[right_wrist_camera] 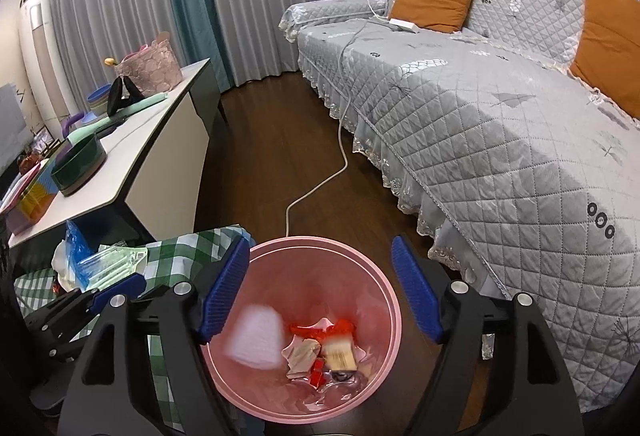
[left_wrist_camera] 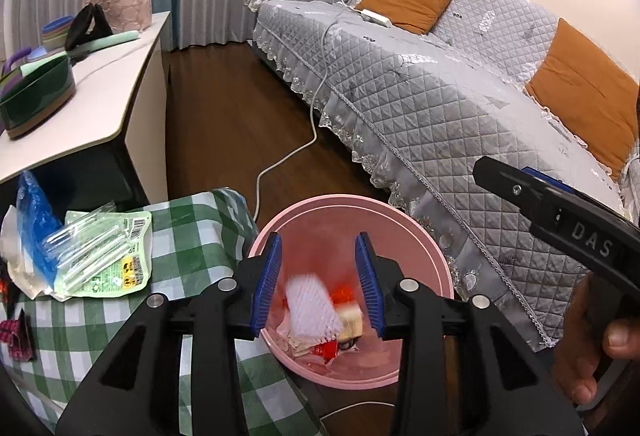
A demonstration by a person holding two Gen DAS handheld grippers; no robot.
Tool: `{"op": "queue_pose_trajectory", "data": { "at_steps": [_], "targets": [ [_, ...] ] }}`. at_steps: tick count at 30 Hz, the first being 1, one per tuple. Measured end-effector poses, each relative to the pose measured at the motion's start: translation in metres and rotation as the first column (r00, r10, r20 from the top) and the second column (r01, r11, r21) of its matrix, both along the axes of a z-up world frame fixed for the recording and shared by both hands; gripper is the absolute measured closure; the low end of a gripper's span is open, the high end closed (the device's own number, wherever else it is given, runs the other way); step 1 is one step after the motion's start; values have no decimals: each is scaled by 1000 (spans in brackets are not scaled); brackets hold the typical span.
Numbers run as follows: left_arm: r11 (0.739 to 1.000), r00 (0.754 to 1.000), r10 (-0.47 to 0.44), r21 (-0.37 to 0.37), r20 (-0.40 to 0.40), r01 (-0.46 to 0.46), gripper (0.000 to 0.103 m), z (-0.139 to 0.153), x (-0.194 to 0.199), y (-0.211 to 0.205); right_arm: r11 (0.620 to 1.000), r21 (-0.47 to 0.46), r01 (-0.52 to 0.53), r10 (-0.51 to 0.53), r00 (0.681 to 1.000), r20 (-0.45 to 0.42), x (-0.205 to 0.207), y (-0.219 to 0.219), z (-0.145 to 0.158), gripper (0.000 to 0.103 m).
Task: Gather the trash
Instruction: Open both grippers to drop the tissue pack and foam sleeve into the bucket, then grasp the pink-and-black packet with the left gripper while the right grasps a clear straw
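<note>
Claws (left_wrist_camera: 316, 282) over blurred white wrapper (left_wrist_camera: 312, 310)

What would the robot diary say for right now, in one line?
left gripper: open | right gripper: open | white foam net: blurred, inside pink bin | wrappers: on checked cloth

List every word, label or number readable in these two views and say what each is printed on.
"DAS" – raised letters on the black body of the right claw, seen in the left wrist view.
Green wrapper on the checked tablecloth: barcode, yellow symbols and small print, too small and blurred to read.
Trash in the pink bin: any print is blurred and unreadable.
Nothing else carries legible text.
</note>
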State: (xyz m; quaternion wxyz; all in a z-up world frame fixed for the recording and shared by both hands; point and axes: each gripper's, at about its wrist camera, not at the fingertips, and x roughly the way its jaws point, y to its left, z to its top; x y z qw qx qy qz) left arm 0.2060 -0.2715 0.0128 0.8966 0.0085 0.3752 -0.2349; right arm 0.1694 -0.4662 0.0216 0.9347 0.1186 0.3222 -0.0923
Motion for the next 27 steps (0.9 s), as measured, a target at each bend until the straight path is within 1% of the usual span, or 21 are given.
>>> {"op": "queue_pose_trajectory", "data": {
  "at_steps": [7, 11, 14, 16, 18, 19, 22, 24, 26, 27],
  "targets": [
    [1000, 1000, 23, -3, 16, -23, 66, 11, -19, 26, 999, -7, -34, 34, 998, 47, -5, 13, 9, 31],
    [999, 998, 50, -7, 29, -49, 66, 17, -36, 55, 997, -24, -71, 73, 995, 68, -8, 30, 13, 36],
    [997, 996, 81, -6, 40, -80, 67, 21, -49, 87, 995, -13, -102, 102, 991, 82, -11, 42, 15, 44],
    [995, 994, 99, 1, 48, -99, 67, 24, -56, 109, 992, -6, -126, 126, 988, 90, -12, 52, 17, 52],
    [992, 990, 127, 12, 58, -128, 67, 26, -64, 140, 989, -4, -146, 146, 984, 98, -14, 61, 18, 59],
    [990, 989, 135, 20, 59, -137, 67, 27, -66, 151, 986, 5, -168, 167, 980, 105, -15, 69, 19, 63],
    [986, 986, 151, 60, 68, -155, 67, 30, -69, 186, 978, 20, -209, 206, 972, 115, -15, 83, 19, 71],
    [981, 982, 175, 69, 76, -180, 67, 34, -69, 209, 972, 29, -234, 229, 966, 119, -15, 93, 17, 73],
    [973, 972, 218, 54, 85, -223, 67, 35, -67, 234, 965, 35, -259, 253, 959, 125, -13, 104, 16, 74],
    [967, 965, 249, 35, 82, -252, 67, 35, -65, 247, 962, 36, -272, 265, 956, 128, -12, 111, 14, 76]
  ]
}}
